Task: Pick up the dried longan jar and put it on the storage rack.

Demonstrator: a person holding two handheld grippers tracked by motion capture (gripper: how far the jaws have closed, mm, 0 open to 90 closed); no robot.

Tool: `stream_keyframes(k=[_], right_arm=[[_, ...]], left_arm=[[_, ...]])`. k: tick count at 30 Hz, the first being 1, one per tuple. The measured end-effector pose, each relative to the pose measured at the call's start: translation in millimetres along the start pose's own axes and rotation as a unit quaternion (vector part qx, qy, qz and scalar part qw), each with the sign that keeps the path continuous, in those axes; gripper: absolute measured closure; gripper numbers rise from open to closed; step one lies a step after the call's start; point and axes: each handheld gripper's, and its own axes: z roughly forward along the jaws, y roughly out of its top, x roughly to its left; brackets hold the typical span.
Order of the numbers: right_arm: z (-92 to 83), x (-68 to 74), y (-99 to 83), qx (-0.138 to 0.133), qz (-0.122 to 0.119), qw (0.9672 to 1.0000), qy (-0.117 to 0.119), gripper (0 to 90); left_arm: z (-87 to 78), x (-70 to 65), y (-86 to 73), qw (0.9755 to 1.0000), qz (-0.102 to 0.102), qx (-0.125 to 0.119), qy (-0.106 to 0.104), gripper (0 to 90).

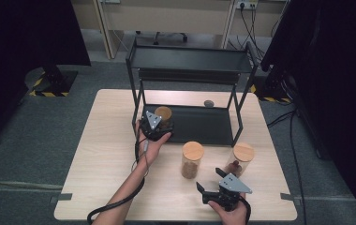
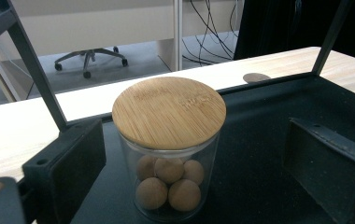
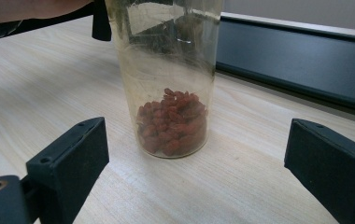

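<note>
— Right gripper (image 1: 212,186) sits closest, low at the front of the table, held in a hand. What are its jaws doing?

— They are spread wide with nothing between them. In the right gripper view a clear glass jar (image 3: 168,79) stands just ahead of them on the pale wooden table (image 3: 49,93). It has small red-brown bits heaped in the bottom.

— And the other hand?

— The left gripper (image 1: 159,123) is up at the front edge of the black metal shelf rack (image 1: 190,61). Its jaws are spread too. A short round glass jar (image 2: 168,154) stands between them, but they do not touch it.

— What is that jar like?

— It has a flat round bamboo lid (image 2: 168,112) and brown cork-like balls (image 2: 168,184) inside. It stands on the rack's dark bottom tray (image 2: 269,140), which looks rough and dull.

— Anything else on the table?

— A taller jar with a wooden lid (image 1: 192,159) stands in the middle, with light brown stuff inside. A small grey round spot (image 1: 208,103) lies on the wood behind the tray.
</note>
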Motion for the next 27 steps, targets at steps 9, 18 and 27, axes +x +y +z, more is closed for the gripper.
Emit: stream_keyframes(k=[9, 18, 27], right_arm=[[0.0, -0.1, 0.0, 0.0, 0.001, 1.0, 0.0, 6.7], [-0.1, -0.2, 0.0, -0.001, 0.001, 1.0, 0.0, 6.7], [0.0, -0.1, 0.0, 0.0, 0.001, 1.0, 0.0, 6.7]], left_arm=[[-8.9, -3.6, 1.3, 0.9999, 0.007, -0.006, -0.007, 6.0], [-16.6, -5.3, 3.1, 0.9998, 0.005, -0.01, -0.016, 6.1], [-27.3, -4.4, 2.4, 0.9995, 0.003, -0.016, -0.026, 6.5]])
